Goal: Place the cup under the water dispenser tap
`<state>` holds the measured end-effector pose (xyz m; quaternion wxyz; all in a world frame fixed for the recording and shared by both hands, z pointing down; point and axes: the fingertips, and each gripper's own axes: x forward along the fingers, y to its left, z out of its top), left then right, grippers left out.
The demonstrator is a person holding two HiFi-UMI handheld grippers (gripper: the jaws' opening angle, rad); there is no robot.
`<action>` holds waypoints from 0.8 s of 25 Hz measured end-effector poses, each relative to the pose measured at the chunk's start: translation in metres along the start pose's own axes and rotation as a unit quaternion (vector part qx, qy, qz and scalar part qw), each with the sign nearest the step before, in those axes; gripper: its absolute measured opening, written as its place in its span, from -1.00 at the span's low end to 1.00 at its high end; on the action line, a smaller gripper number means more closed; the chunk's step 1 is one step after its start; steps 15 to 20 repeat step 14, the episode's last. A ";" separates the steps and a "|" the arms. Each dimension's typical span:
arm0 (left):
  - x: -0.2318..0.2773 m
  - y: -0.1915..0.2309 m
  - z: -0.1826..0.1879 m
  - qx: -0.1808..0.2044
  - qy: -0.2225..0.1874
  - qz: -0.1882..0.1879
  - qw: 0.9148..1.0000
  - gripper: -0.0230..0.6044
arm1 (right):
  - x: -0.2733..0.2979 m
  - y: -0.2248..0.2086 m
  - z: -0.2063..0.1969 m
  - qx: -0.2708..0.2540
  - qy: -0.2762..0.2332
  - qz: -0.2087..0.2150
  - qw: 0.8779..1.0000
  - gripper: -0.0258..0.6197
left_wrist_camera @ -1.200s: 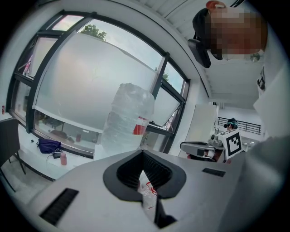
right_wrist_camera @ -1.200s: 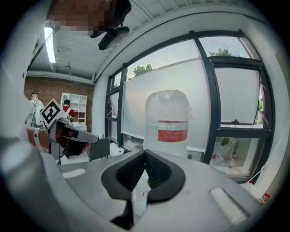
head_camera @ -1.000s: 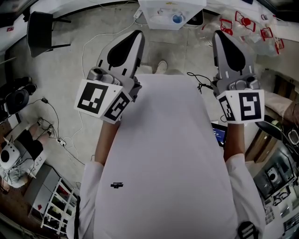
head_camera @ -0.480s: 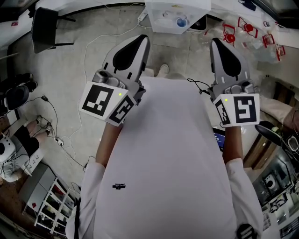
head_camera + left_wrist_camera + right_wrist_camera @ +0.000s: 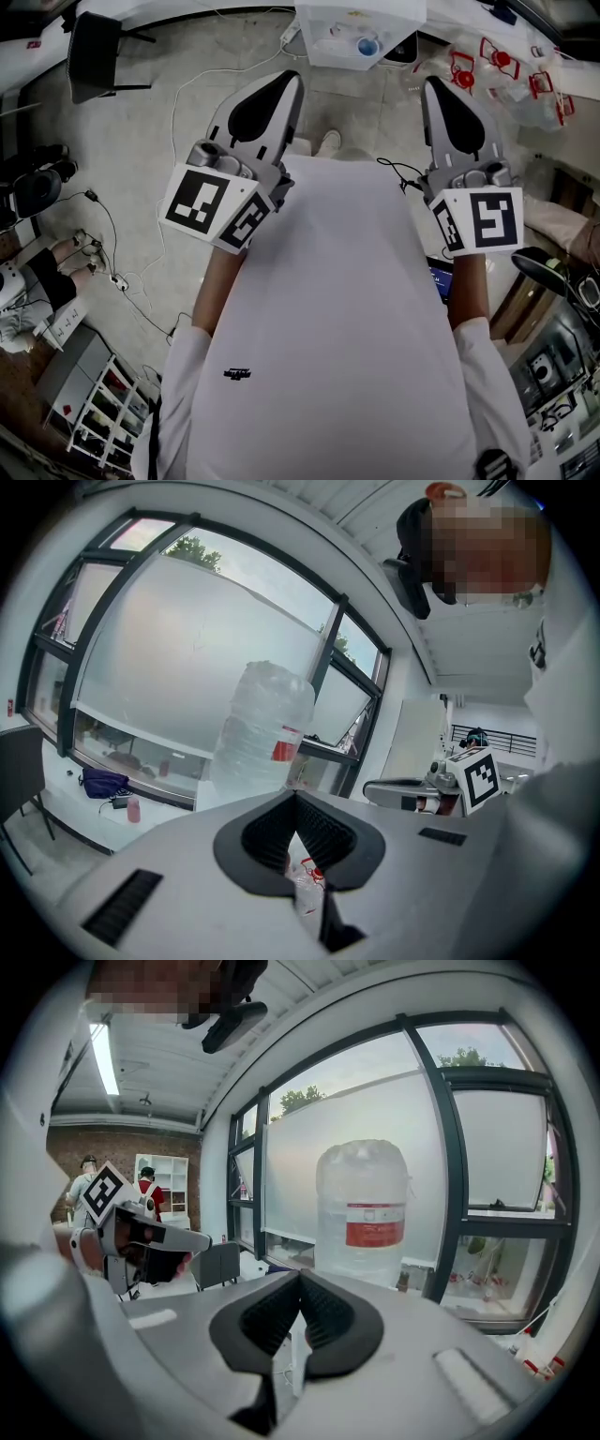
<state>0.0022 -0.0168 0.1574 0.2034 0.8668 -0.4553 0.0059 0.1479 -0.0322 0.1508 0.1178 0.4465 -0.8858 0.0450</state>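
Note:
My left gripper and right gripper are held out level in front of the white shirt, side by side, both shut with nothing between the jaws. Ahead on the floor stands the white water dispenser with its clear bottle, red-labelled, seen as the bottle in the left gripper view and the bottle in the right gripper view. Each gripper view shows the other: the right gripper, the left gripper. No cup or tap shows in any view.
A black chair stands at the far left, with cables trailing over the floor. Clear bags with red handles lie at the far right. A rack is at the lower left. Large windows stand behind the dispenser.
The head view has shifted slightly, so both grippers sit a little higher and further right in it. Both stay shut and empty.

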 end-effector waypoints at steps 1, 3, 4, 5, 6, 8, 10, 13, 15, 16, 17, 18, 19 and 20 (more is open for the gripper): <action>-0.001 -0.001 0.000 0.001 0.001 -0.001 1.000 -0.91 | -0.001 0.000 0.001 0.000 0.000 0.000 1.000 -0.89; -0.001 -0.002 0.000 0.001 0.001 -0.001 1.000 -0.91 | -0.003 0.000 0.001 0.003 -0.001 0.001 1.000 -0.89; -0.002 -0.002 0.000 0.001 0.001 -0.001 1.000 -0.91 | -0.003 0.001 0.001 0.006 -0.002 0.001 1.000 -0.89; -0.002 -0.002 -0.001 0.001 0.001 -0.001 1.000 -0.91 | -0.003 0.001 0.000 0.010 -0.002 0.002 1.000 -0.89; -0.002 -0.002 -0.001 0.000 0.001 -0.001 1.000 -0.91 | -0.003 0.001 0.000 0.012 -0.002 0.002 1.000 -0.89; -0.003 -0.002 -0.001 0.000 0.001 -0.002 1.000 -0.91 | -0.004 0.002 0.001 0.012 -0.003 0.001 1.000 -0.89; -0.002 -0.002 -0.001 -0.001 0.002 -0.003 1.000 -0.91 | -0.004 0.003 0.001 0.011 -0.003 0.000 1.000 -0.89; 0.000 -0.003 -0.001 0.000 0.003 -0.005 1.000 -0.91 | -0.004 0.001 0.002 0.013 -0.004 0.001 1.000 -0.89; 0.001 -0.003 0.000 0.000 0.002 -0.006 1.000 -0.91 | -0.004 0.000 0.002 0.014 -0.004 0.002 1.000 -0.89; 0.001 -0.003 0.000 0.000 0.002 -0.006 1.000 -0.91 | -0.004 0.000 0.002 0.014 -0.004 0.002 1.000 -0.89; 0.001 -0.003 0.000 0.000 0.002 -0.006 1.000 -0.91 | -0.004 0.000 0.002 0.014 -0.004 0.002 1.000 -0.89; 0.001 -0.003 0.000 0.000 0.002 -0.006 1.000 -0.91 | -0.004 0.000 0.002 0.014 -0.004 0.002 1.000 -0.89; 0.001 -0.003 0.000 0.000 0.002 -0.006 1.000 -0.91 | -0.004 0.000 0.002 0.014 -0.004 0.002 1.000 -0.89; 0.001 -0.003 0.000 0.000 0.002 -0.006 1.000 -0.91 | -0.004 0.000 0.002 0.014 -0.004 0.002 1.000 -0.89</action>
